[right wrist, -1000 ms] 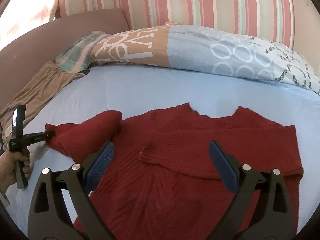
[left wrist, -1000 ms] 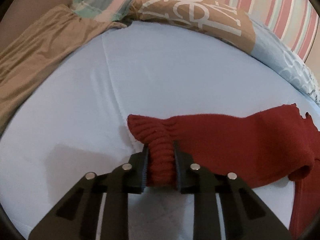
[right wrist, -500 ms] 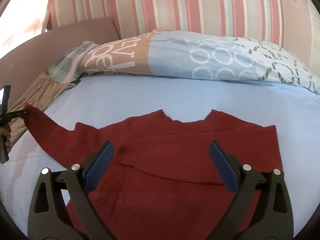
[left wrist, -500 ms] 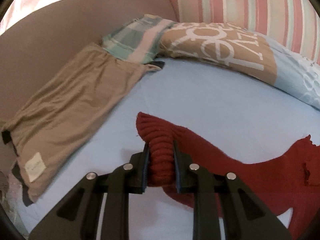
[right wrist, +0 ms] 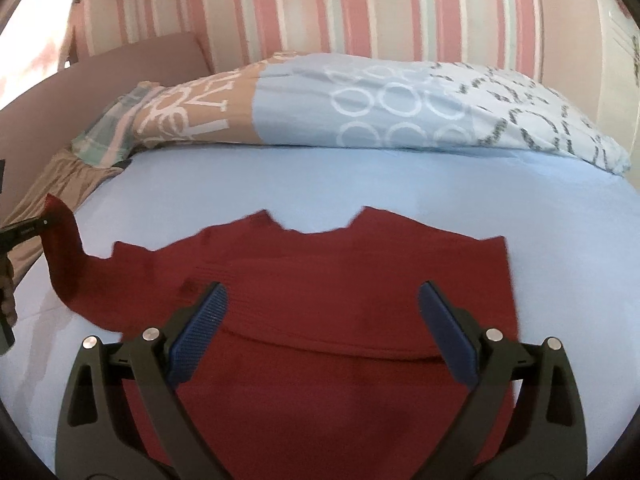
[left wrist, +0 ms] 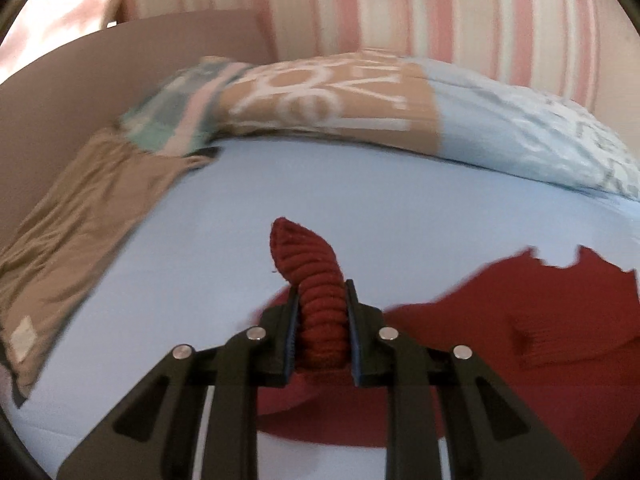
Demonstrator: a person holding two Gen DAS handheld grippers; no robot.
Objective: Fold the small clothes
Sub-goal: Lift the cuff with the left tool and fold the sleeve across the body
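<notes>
Inventory of the bed, as counted.

Red knitted sweater [right wrist: 340, 280]: one, with two sleeves counted, one stretched out to the left by its ribbed cuff [left wrist: 308, 256], the other folded across the chest.

Grippers: two, the left gripper [left wrist: 322, 332] and the right gripper [right wrist: 322, 328], each with two fingers.

Pillow [right wrist: 400, 108] with tan and light blue panels: one.

Checked cloth [right wrist: 108, 132] in green and pink, at the pillow's left end: one.

Tan garment [left wrist: 80, 220] with a pale label at its corner: one.

Light blue sheet [right wrist: 320, 176]: one.

Striped headboard [right wrist: 360, 8]: one.

Hand [right wrist: 6, 292], partly seen at the left edge of the right wrist view: one.
</notes>
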